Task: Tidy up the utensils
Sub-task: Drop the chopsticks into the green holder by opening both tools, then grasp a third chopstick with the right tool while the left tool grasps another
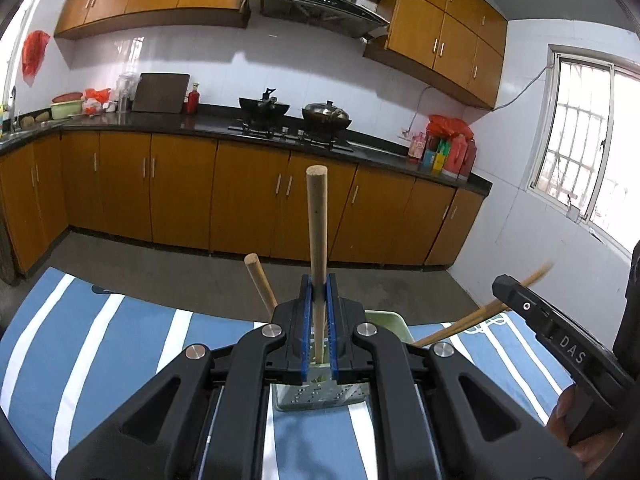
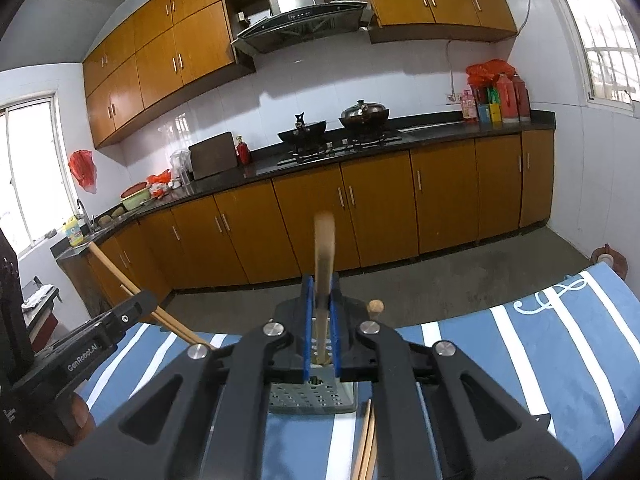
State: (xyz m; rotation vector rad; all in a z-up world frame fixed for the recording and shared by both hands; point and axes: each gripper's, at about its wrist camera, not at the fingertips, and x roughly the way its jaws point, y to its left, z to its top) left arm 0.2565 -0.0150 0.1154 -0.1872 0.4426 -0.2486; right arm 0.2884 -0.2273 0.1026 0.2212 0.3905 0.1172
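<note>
Your left gripper (image 1: 319, 300) is closed on a round wooden handle (image 1: 317, 216), which stands upright between the blue pads (image 1: 306, 328), with its lower end down in the perforated metal holder (image 1: 320, 398) on the striped blue cloth (image 1: 132, 344). Your right gripper (image 2: 320, 304) is also closed, on a flatter wooden handle (image 2: 324, 248) that goes down into the same holder (image 2: 312, 398). This one looks blurred, so I cannot tell what utensil it is. A second round handle (image 1: 260, 280) leans in the holder just beside the first, and a pair of chopsticks (image 2: 366, 446) lies on the cloth near its front edge. I judge that these wooden pieces are light and stiff, and not fragile, but smooth wood can slip or turn between the pads. It is better to take them on the shaft, a little above the holder rim, not near the top end. The holder is probably light too and may tip if you pull sideways.
</note>
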